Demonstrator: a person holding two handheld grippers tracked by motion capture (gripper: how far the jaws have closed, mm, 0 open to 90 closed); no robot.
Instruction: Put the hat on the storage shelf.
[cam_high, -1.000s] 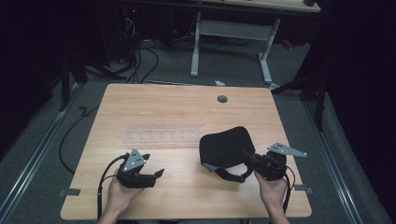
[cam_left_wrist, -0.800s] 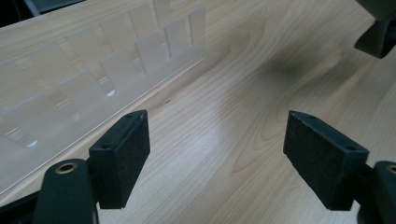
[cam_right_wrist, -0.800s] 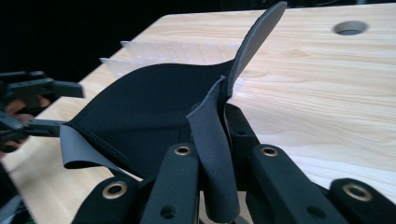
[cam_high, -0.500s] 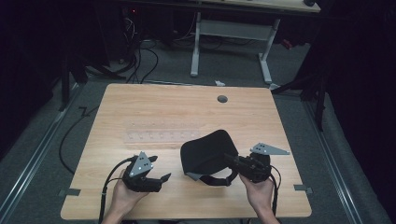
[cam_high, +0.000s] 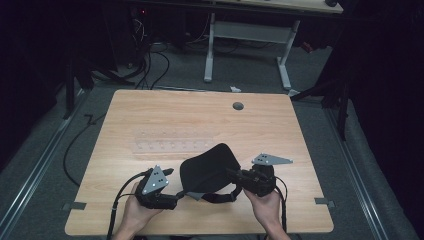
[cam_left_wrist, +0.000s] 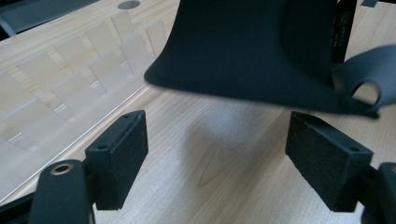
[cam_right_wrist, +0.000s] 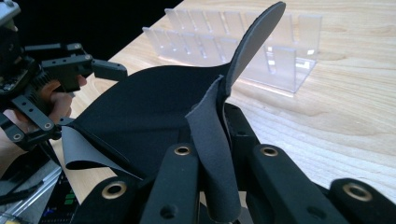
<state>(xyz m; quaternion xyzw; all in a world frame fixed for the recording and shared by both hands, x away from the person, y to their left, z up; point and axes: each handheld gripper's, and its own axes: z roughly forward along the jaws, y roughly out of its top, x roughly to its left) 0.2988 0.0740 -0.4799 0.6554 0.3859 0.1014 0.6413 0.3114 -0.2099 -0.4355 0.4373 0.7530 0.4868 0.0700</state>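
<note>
At the lower left of the high view the left tongs (cam_high: 172, 200) sat in a hand over the pale wooden table (cam_high: 150, 115), jaws apart with nothing between them; in the left gripper view their matte, blocky foam pads (cam_left_wrist: 122, 154) framed bare wood grain, the black object's lower edge hanging just beyond them. Above them, toward the middle of the table, lay a clear plastic rack (cam_high: 170, 146) of upright slotted dividers, glossy and nearly see-through, just behind the held piece and apart from it. At lower centre hung the black cap-like item (cam_high: 207, 170), a soft, smooth, curved shell with a thin strap looping beneath, lifted off the table. To its right the right tongs (cam_high: 235, 175) were clamped together on its thin flexible edge. A small round grommet hole (cam_high: 238, 106) marked the table's upper right.
</note>
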